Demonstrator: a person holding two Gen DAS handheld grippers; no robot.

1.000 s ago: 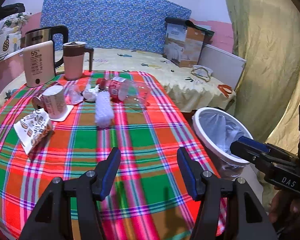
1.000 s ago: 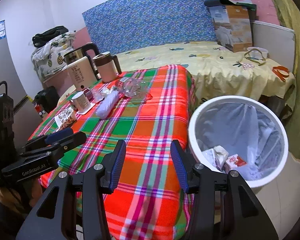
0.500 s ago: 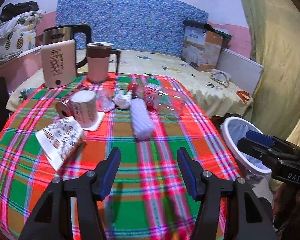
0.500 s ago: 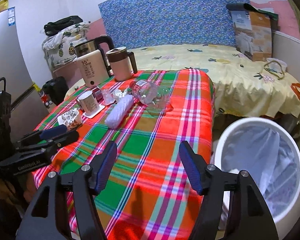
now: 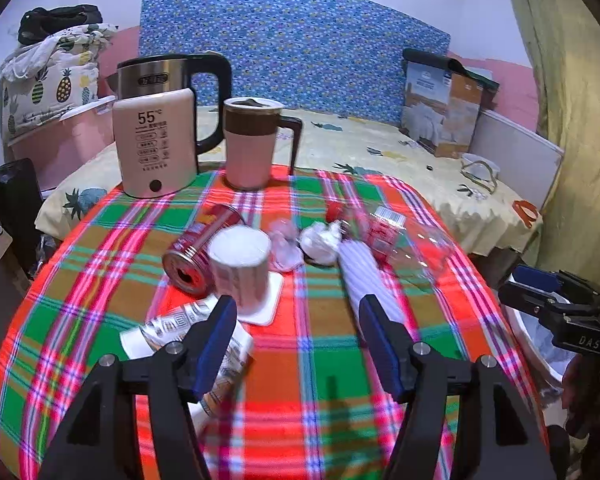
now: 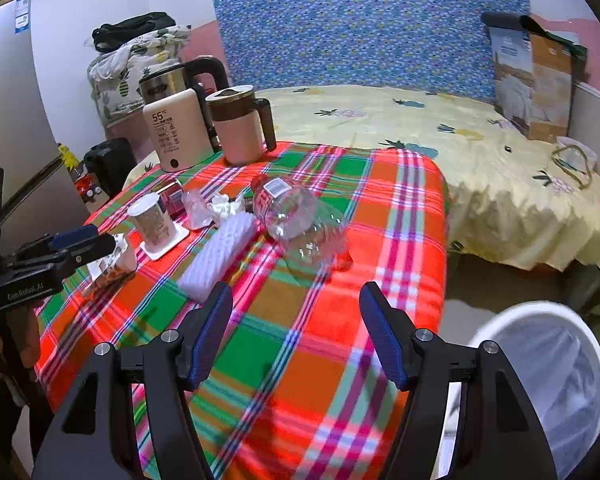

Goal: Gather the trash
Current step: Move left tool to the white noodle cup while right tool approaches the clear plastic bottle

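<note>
- Left gripper jaws spread wide, nothing between them, hovering over the near part of the table with the plaid cloth
- Right gripper jaws also released and empty, over the table's near right corner
- Trash sits in a cluster around mid-table: red can on its side, touching the white cup that stands on a coaster
- Crumpled clear wrapper and crumpled tissue just behind the cup
- Clear plastic bottle lying on its side toward the right edge; white foam wrap lying just beside it, on its left
- Printed paper packet near the left edge, partly under the left gripper's left finger
- Kettle and pink mug upright at the far edge
- White bin with liner on the floor off the table's near right corner; contents not visible
</note>
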